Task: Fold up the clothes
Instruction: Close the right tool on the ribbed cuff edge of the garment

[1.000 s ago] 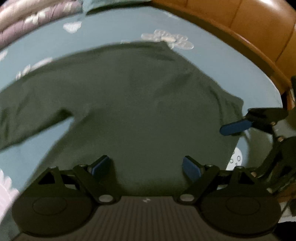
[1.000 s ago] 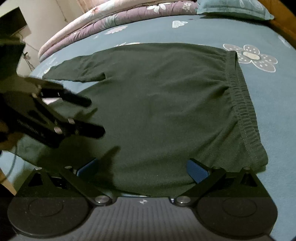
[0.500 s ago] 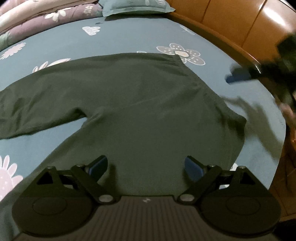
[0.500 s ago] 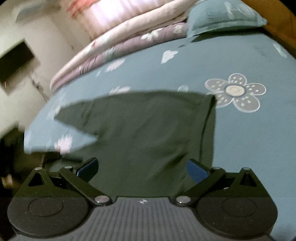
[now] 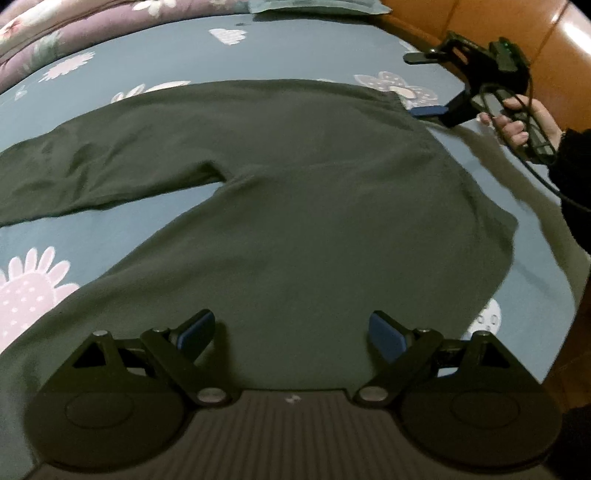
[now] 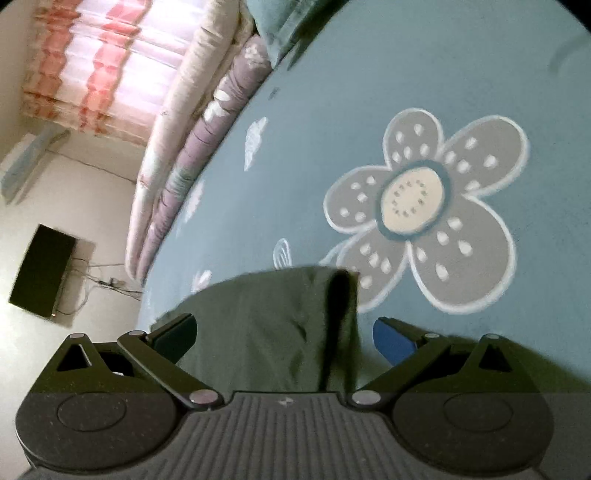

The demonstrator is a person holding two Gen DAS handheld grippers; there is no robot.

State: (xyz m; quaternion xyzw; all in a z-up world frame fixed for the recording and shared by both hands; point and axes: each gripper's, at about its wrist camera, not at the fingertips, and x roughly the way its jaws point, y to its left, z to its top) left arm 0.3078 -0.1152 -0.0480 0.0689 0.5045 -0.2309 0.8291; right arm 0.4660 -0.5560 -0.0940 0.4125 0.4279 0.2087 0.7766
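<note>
A pair of dark green trousers point(image 5: 295, 184) lies flat on the blue flowered sheet point(image 5: 147, 48), legs running off to the left and the waistband at the right. My left gripper point(image 5: 291, 328) hovers open over the near leg, with cloth below it and nothing between its pads. My right gripper point(image 5: 424, 84), held by a hand point(image 5: 517, 122), sits at the far waistband corner. In the right wrist view that corner of the trousers point(image 6: 258, 302) lies between the wide-apart fingers of the right gripper point(image 6: 284, 332), and the pads do not press on it.
A teal pillow point(image 5: 314, 5) and rolled quilts point(image 5: 55, 33) line the far side of the bed. A wooden bed frame point(image 5: 480, 22) borders the right. A large grey flower print point(image 6: 424, 206) lies just beyond the waistband corner. A black box point(image 6: 40, 269) hangs on the wall.
The right gripper swept from the near waistband side across to the far waistband corner and rolled, so its view is now tilted. The left gripper shifted slightly over the near leg and stayed open.
</note>
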